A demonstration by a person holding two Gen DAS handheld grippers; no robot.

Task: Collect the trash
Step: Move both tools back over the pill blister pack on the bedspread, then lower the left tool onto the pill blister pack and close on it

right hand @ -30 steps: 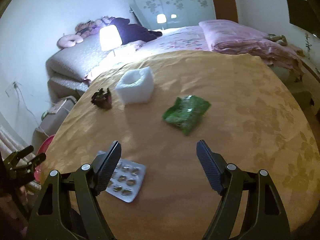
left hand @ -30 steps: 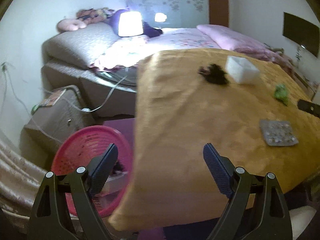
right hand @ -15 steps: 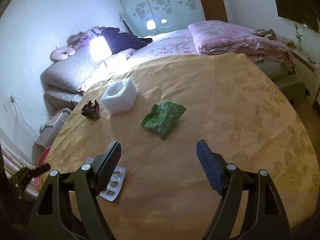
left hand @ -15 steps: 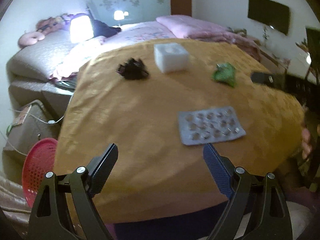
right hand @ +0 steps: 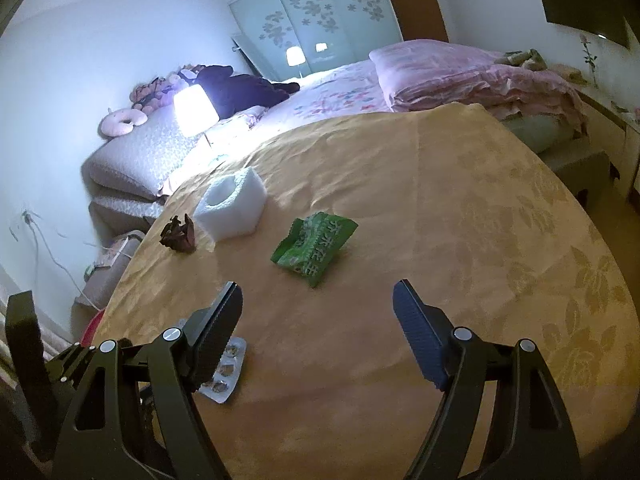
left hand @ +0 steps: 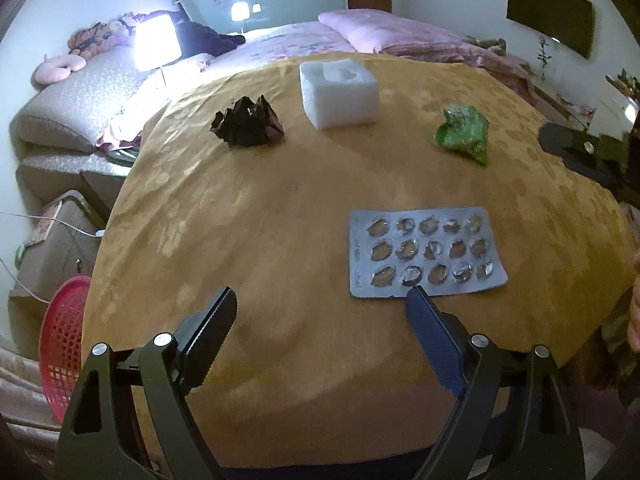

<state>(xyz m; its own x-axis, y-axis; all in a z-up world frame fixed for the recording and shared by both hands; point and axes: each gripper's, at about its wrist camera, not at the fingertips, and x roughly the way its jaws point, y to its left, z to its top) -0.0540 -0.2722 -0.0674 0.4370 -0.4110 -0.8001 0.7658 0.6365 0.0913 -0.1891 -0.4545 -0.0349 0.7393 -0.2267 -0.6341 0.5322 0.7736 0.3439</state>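
On the gold tablecloth [left hand: 224, 216] lie a silver blister pack [left hand: 424, 254], a crumpled dark wrapper [left hand: 248, 122], a white foam block [left hand: 340, 94] and a green snack packet [left hand: 464, 134]. My left gripper [left hand: 322, 308] hovers open over the table's near edge, its right finger tip just in front of the blister pack, nothing between the fingers. My right gripper [right hand: 318, 306] is open too, above the cloth, with the green packet [right hand: 314, 246] ahead of it. The blister pack [right hand: 226, 372] peeks out under its left finger. The foam block [right hand: 232, 208] and dark wrapper [right hand: 178, 234] lie further back.
A red mesh basket [left hand: 62, 344] stands on the floor left of the table. A lit lamp [left hand: 156, 42], sofa cushions and a pink bed lie behind. The right gripper's body [left hand: 588, 152] shows at the right edge of the left wrist view.
The left gripper swung right from over the red basket to over the table, bringing the blister pack close in front. The right gripper shifted a little, so the blister pack slid under its left finger.
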